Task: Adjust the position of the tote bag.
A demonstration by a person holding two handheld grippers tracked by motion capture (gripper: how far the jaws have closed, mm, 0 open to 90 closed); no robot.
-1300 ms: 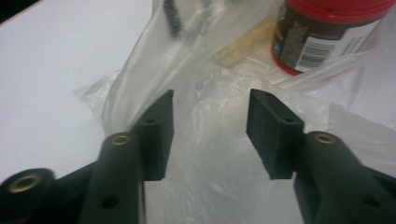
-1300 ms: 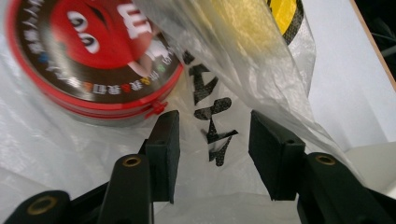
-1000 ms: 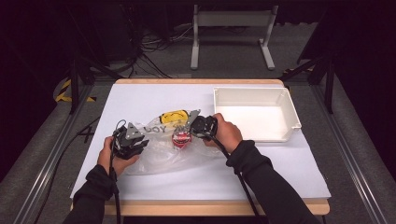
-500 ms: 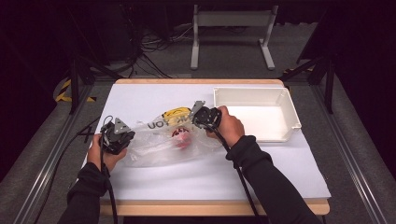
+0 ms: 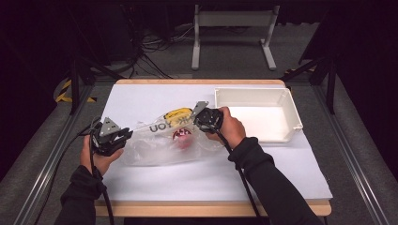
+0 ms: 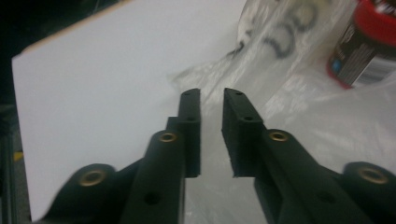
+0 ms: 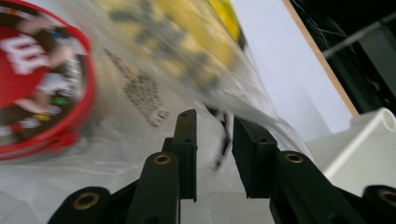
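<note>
As both grippers, left gripper [image 5: 123,136] and right gripper [image 5: 202,117], have just been opening, gaps now showing around the clear printed plastic bag [image 5: 159,145], its film may slip free and spill the red-lidded can [image 5: 182,137].

Black sleeves [image 5: 274,187], black claws, brass screws

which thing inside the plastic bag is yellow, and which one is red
The yellow packet lies at the far end of the clear bag, under its printed letters. The red round tin sits nearer the person, toward the bag's middle.
</note>
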